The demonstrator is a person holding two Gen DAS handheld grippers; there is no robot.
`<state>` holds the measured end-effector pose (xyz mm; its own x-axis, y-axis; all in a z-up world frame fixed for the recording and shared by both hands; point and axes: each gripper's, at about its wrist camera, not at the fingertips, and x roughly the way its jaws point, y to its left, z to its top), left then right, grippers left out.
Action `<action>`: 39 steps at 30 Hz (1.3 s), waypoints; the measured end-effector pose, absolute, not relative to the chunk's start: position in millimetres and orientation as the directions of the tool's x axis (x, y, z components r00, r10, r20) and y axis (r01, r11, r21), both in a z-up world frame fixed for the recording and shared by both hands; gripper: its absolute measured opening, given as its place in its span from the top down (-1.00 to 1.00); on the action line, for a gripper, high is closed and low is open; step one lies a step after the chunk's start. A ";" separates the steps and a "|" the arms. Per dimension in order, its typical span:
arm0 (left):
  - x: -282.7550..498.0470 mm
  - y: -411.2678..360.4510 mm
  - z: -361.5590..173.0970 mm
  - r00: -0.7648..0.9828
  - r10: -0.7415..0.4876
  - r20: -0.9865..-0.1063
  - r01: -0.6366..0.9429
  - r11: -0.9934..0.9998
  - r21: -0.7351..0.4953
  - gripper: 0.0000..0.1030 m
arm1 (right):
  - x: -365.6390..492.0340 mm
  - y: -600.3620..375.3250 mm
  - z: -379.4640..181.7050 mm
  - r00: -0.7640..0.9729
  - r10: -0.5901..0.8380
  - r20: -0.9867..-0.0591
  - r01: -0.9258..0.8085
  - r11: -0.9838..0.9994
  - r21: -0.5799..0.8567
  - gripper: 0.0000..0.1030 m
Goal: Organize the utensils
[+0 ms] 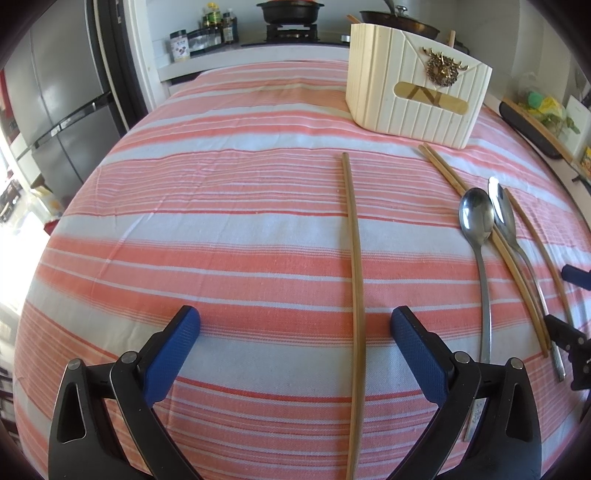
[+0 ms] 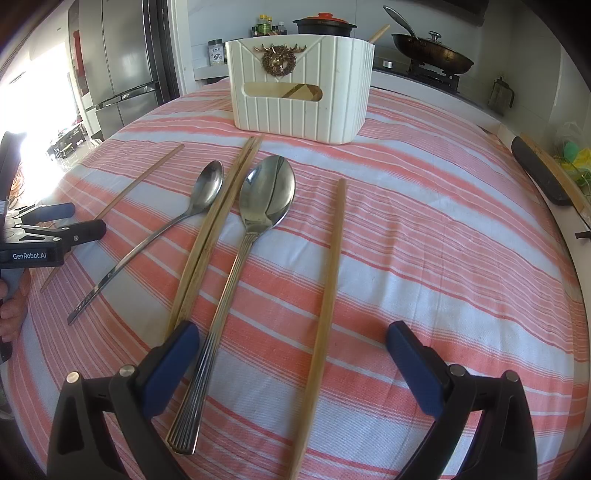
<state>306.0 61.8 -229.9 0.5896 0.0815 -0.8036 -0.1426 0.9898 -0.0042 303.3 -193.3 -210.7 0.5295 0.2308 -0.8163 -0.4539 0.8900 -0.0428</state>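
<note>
A white ribbed utensil holder [image 1: 417, 98] [image 2: 299, 88] stands at the far side of the striped tablecloth. Two steel spoons [image 1: 478, 236] [image 1: 517, 240] and several wooden chopsticks lie in front of it. My left gripper [image 1: 295, 336] is open; a single chopstick [image 1: 356, 280] lies between its fingers. My right gripper [image 2: 293, 343] is open over the large spoon [image 2: 255, 221] and a single chopstick [image 2: 328, 280]. A chopstick pair [image 2: 218, 221], a smaller spoon [image 2: 177, 221] and another chopstick [image 2: 140, 181] lie to the left. The left gripper [image 2: 55, 218] shows at the left edge.
A fridge [image 1: 55, 110] stands at the left. A stove with a black pot [image 1: 290, 13] and a wok [image 2: 432, 51] is behind the table, with jars [image 1: 179, 44] beside it. A dark tray [image 2: 539, 173] lies along the table's right edge.
</note>
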 end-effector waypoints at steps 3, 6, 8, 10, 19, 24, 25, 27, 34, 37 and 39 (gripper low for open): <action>305.9 62.1 -230.0 0.590 0.082 -0.804 -0.142 0.990 -0.004 -0.99 | 303.3 -193.2 -210.7 0.530 0.231 -0.816 -0.454 0.890 -0.043 -1.00; 305.9 61.8 -229.9 0.590 0.082 -0.803 -0.143 0.990 -0.004 -0.99 | 303.3 -193.3 -210.8 0.529 0.231 -0.816 -0.454 0.890 -0.043 -1.00; 305.9 62.2 -229.9 0.590 0.082 -0.803 -0.143 0.990 -0.004 -0.99 | 303.3 -193.3 -210.9 0.530 0.231 -0.816 -0.454 0.890 -0.043 -1.00; 306.0 62.2 -229.8 0.590 0.082 -0.803 -0.143 0.990 -0.003 -0.99 | 303.2 -193.1 -210.9 0.530 0.231 -0.816 -0.454 0.890 -0.043 -1.00; 305.4 63.6 -228.7 0.583 0.056 -0.811 -0.119 0.993 -0.017 -0.99 | 303.2 -193.0 -211.2 0.529 0.231 -0.816 -0.454 0.890 -0.043 -1.00; 304.0 70.2 -224.0 0.566 -0.040 -0.824 -0.033 0.997 -0.071 -0.98 | 303.1 -192.9 -211.3 0.530 0.230 -0.816 -0.454 0.890 -0.043 -1.00; 305.3 73.0 -221.9 0.561 -0.072 -0.825 -0.022 0.995 -0.101 -0.98 | 303.2 -193.2 -211.3 0.529 0.231 -0.816 -0.454 0.890 -0.043 -1.00; 310.9 79.5 -216.3 0.549 -0.135 -0.825 -0.006 0.986 -0.166 -0.97 | 303.3 -192.3 -211.2 0.530 0.228 -0.817 -0.453 0.890 -0.045 -1.00; 344.5 86.3 -196.9 0.497 -0.186 -0.847 0.046 0.981 -0.189 -0.97 | 314.8 -189.2 -207.0 0.486 0.208 -0.849 -0.455 0.890 -0.043 -0.99; 361.7 80.6 -199.4 0.480 -0.168 -0.861 0.074 0.986 -0.151 -0.92 | 329.9 -195.6 -198.5 0.467 0.156 -0.870 -0.408 0.911 -0.056 -0.97; 373.6 74.7 -203.6 0.460 -0.158 -0.874 0.093 0.987 -0.129 -0.81 | 344.5 -197.2 -195.2 0.438 0.145 -0.887 -0.391 0.919 -0.044 -0.75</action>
